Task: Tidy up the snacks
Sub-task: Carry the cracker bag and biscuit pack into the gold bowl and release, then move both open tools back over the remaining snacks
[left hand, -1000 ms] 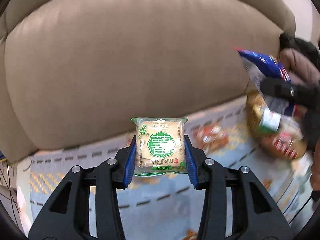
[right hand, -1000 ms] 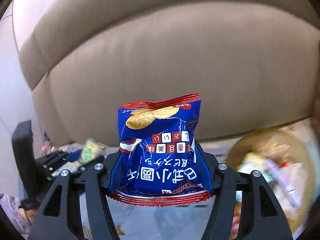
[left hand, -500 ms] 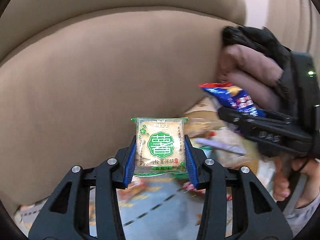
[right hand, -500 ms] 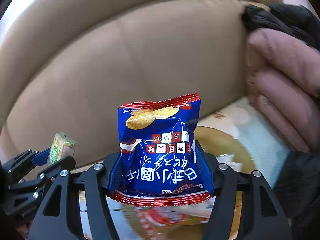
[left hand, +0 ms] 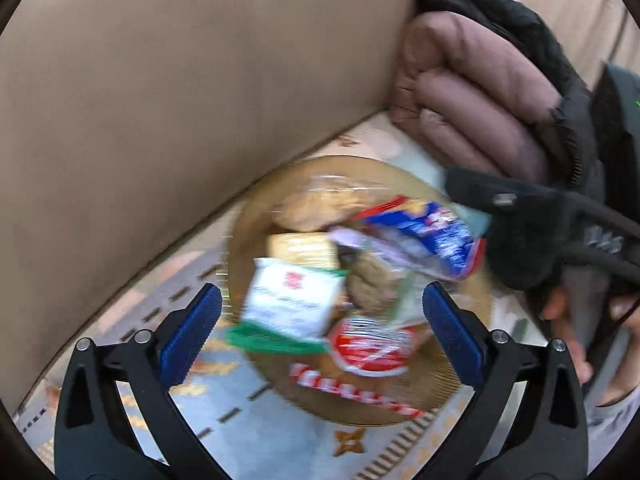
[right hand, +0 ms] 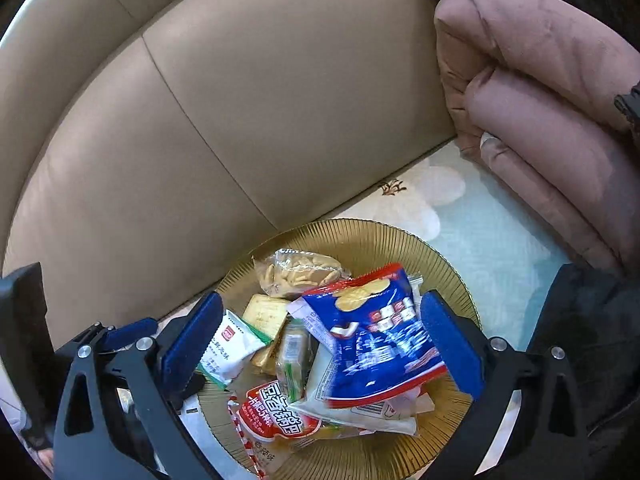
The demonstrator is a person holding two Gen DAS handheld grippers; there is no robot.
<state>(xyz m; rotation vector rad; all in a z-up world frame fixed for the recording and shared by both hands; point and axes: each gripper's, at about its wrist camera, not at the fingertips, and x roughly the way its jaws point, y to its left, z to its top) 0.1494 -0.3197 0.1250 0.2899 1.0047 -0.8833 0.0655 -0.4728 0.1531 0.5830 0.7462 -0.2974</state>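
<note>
Where the snacks lie heaped, the blue cracker bag (right hand: 378,332) rests on top in the gold ribbed plate (right hand: 448,268), between the right gripper's (right hand: 320,346) spread, empty fingers. Only the right view resolves the peanut pouch (right hand: 298,272) at 12 o'clock; the left view is blurred but shows a hand (left hand: 580,316) at 3 o'clock. Plate sits on a patterned mat (right hand: 480,224) against a beige sofa back (right hand: 240,100). Left gripper (left hand: 320,334) likewise gapes wide, empty.

Blue-and-red snack bag (right hand: 376,336) lies on ribbed golden plate (right hand: 448,268) against beige sofa (right hand: 280,92).
</note>
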